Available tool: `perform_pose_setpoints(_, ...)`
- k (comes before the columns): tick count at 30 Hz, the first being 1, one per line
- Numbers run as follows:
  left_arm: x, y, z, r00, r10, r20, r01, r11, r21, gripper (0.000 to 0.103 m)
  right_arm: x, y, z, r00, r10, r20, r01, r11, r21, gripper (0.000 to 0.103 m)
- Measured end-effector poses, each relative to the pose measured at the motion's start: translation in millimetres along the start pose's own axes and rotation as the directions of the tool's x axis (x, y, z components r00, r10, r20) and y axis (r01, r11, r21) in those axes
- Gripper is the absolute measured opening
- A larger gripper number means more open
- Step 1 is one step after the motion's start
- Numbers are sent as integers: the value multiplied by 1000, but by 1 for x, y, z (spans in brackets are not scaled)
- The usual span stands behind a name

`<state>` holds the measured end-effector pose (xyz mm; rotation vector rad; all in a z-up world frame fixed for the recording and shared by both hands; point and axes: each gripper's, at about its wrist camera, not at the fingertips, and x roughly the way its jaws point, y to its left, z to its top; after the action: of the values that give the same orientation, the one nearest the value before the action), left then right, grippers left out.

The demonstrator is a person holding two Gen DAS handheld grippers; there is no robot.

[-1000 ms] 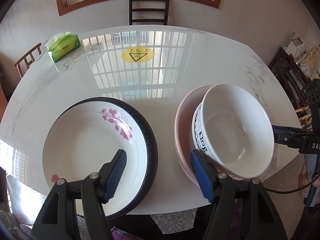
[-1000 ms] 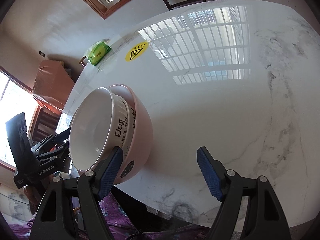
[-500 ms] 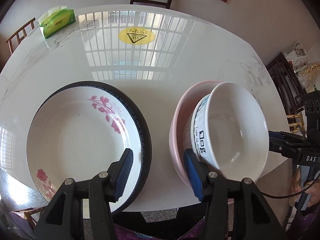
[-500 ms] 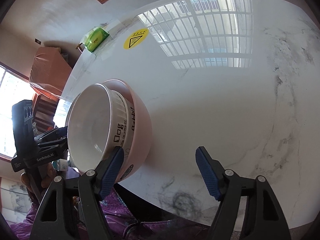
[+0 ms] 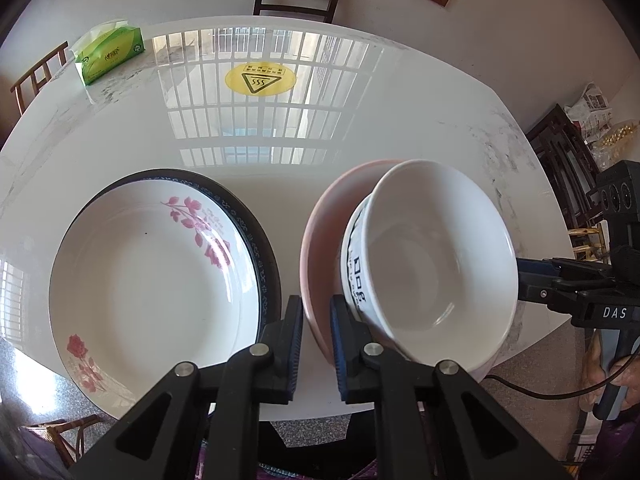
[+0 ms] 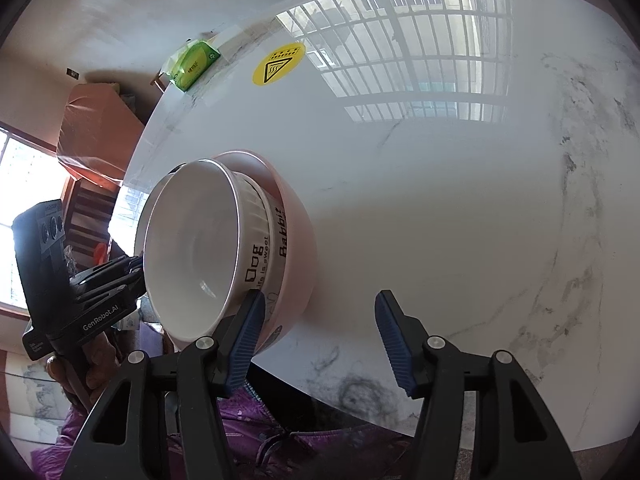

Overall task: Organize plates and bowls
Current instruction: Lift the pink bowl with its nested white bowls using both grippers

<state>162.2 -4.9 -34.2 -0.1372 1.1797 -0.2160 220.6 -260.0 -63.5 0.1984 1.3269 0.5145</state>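
1. Our left tongs (image 5: 316, 338) have narrowed to a slim gap around the near rim of the pink bowl (image 5: 316, 248); we cannot tell whether the pads touch it.
2. Our right tongs (image 6: 320, 340) gape wide, holding nothing, their left pad beside the same bowl.
3. Nested in that pink bowl sits a tilted white bowl (image 5: 432, 264), lettered "Dog".
4. Left of our left tongs, a floral plate (image 5: 152, 276) rests inside a dark-rimmed plate (image 5: 262, 248) on the table (image 5: 360, 128).
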Motion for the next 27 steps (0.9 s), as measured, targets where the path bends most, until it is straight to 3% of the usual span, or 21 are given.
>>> perform_pose_setpoints(2,0,2,1,1000,-12,2,12,1000,-4,13,-1,5,0,1000,-8,5,8,1000,-24,50)
perform_pose_setpoints(4,0,5,1,1000,-28,5,28,999,-15,14,-2,9,0,999,37,-1,-37,998,-42,26)
perform_pose_setpoints(6,-1,7,0,999,-33,12,33,999,-27,13,-3,16,-1,998,56,0,-55,995,-77,16)
perform_pose_setpoints(12,-1,12,-1,998,-65,17,65,997,-49,14,-3,8,-3,995,103,0,-103,994,-31,16)
perform_pose_setpoints(19,-1,0,-3,1000,-28,4,28,999,-17,14,-4,12,-2,998,47,-35,-47,999,-19,16)
perform_pose_setpoints(22,-1,-10,-6,1000,12,16,-12,1000,23,14,-2,23,5,995,-60,-79,58,998,-27,17)
perform_pose_setpoints(27,0,-5,-4,1000,-7,14,6,1000,26,14,3,41,17,962,-241,-127,234,970,-67,17)
